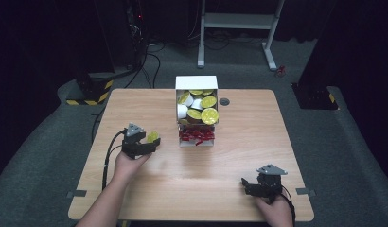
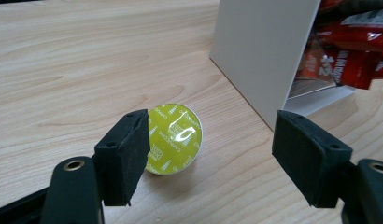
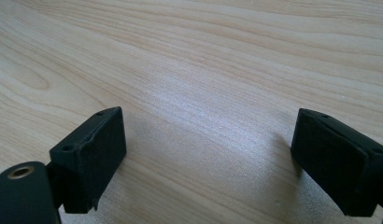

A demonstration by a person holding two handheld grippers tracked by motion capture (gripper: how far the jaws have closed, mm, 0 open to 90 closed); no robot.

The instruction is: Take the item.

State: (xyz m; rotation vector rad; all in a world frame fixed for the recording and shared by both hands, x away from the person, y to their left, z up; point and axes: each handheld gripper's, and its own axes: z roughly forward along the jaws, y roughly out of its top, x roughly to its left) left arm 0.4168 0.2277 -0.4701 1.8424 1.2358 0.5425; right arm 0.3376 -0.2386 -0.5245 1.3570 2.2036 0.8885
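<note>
yellow coffee capsule (image 2: 174,138) on its side on wooden worktop (image 2: 63,70), foil lid facing left hand-held gripper (image 2: 213,158), jaws wide apart, empty, beside white box (image 2: 264,51), right hand-held gripper (image 3: 208,158) wide open, empty, over bare worktop

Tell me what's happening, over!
Left hand-held gripper open around yellow capsule lying on table. Right hand-held gripper open, empty. White box close beside capsule.
</note>
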